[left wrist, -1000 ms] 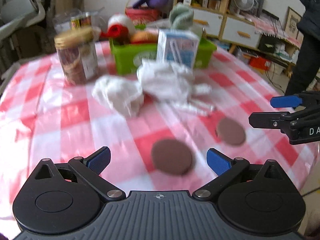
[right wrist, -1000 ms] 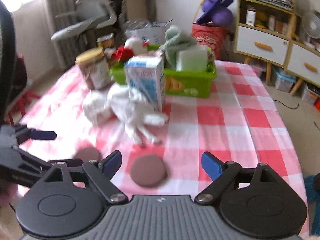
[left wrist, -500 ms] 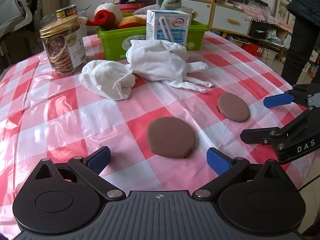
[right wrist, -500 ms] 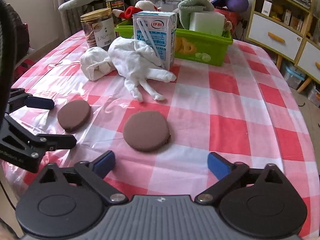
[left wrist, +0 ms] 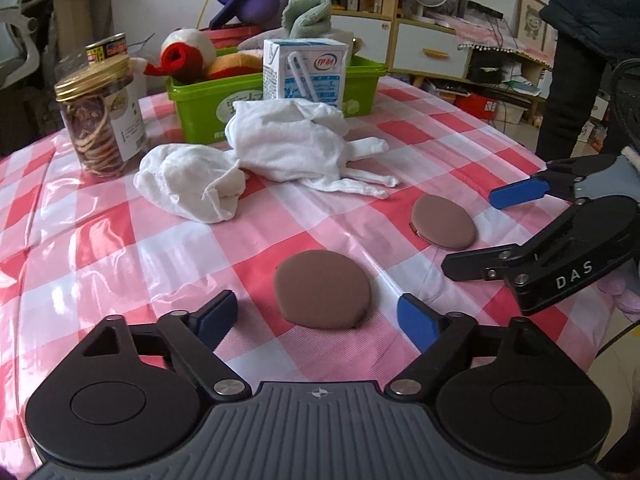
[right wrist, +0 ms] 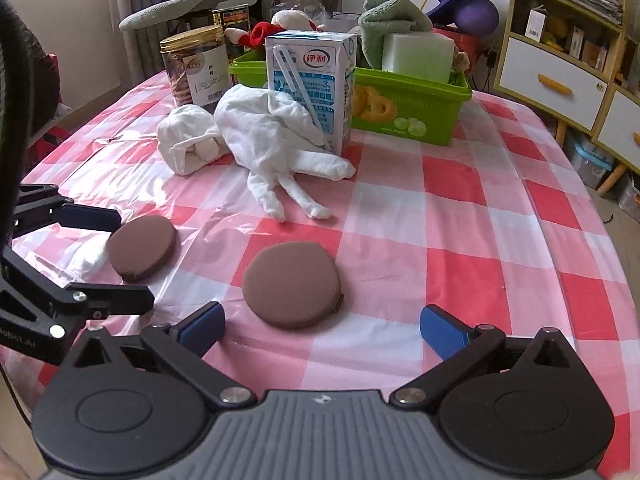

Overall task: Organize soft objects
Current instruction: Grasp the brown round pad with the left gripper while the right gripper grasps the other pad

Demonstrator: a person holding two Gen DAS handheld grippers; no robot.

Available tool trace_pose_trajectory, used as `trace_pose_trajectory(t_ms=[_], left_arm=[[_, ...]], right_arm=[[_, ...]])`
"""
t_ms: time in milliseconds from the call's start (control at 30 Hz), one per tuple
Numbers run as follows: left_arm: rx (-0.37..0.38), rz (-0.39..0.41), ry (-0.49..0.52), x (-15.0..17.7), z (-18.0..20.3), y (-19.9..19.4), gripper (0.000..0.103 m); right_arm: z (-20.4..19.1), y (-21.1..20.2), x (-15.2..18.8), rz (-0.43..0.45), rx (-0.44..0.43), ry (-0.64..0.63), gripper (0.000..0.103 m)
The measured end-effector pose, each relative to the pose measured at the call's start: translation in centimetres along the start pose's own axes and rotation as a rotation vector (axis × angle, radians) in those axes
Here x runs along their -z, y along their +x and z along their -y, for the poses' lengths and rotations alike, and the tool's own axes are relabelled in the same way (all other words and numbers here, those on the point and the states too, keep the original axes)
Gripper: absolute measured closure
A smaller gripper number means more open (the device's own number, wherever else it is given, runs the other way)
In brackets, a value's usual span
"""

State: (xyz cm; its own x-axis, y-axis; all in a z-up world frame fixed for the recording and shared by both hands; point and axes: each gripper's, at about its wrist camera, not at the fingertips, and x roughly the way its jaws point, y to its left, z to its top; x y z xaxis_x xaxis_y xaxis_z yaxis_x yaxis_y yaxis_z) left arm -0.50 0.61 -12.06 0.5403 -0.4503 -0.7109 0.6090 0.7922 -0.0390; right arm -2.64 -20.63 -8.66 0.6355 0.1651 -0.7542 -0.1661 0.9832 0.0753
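**Q:** Where are the soft things, measured from the green basket?

**A:** Two flat brown round pads lie on the checked tablecloth [left wrist: 100, 248], well in front of the green basket [left wrist: 208, 108]. One pad [left wrist: 322, 289] sits just ahead of the left gripper [left wrist: 318, 318], roughly centred between its blue tips. The other pad [right wrist: 292, 289] sits the same way before the right gripper [right wrist: 323, 329]. Neither pad is touched.

**Q:** Are the grippers holding anything?

**A:** No. Both stand spread wide, jaws apart and empty.

**Q:** What lies between the pads and the basket?

**A:** A crumpled white glove [left wrist: 296, 148] with limp fingers pointing toward the pads, and beside it a bunched white cloth [left wrist: 188, 184], touching the glove. Both look thin and wrinkled.

**Q:** And at the basket itself?

**A:** A boxy milk carton [left wrist: 304, 72] stands upright against its front wall. Inside are a plush toy [left wrist: 188, 54], a rolled green towel [right wrist: 386, 10] and a pale foam block [right wrist: 418, 56]. To the basket's side stands a clear jar [left wrist: 102, 120] with a gold lid.
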Motion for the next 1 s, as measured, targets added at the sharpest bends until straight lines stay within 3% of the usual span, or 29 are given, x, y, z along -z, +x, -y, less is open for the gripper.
trace_pose_trajectory(t_ms=[167, 467, 567, 700, 1000], left_arm=[[0.009, 0.007, 0.006, 0.0, 0.0, 0.0, 0.025], [0.007, 0.011, -0.005, -0.5, 0.0, 0.0, 0.04], [0.003, 0.01, -0.003, -0.6, 0.1, 0.0, 0.047], [0.003, 0.006, -0.015, -0.8, 0.0, 0.0, 0.051], [-0.001, 0.034, -0.059, -1.9, -0.5, -0.9, 0.053]], right_arm=[[-0.1, 0.1, -0.1, 0.021, -0.007, -0.006, 0.021], [-0.6, 0.2, -0.5, 0.042, -0.025, -0.028, 0.036], [-0.7, 0.1, -0.6, 0.048, -0.035, -0.035, 0.047], [-0.9, -0.1, -0.8, 0.055, -0.039, -0.041, 0.074], [0.0, -0.8, -1.7, 0.052, -0.042, 0.021, 0.078]])
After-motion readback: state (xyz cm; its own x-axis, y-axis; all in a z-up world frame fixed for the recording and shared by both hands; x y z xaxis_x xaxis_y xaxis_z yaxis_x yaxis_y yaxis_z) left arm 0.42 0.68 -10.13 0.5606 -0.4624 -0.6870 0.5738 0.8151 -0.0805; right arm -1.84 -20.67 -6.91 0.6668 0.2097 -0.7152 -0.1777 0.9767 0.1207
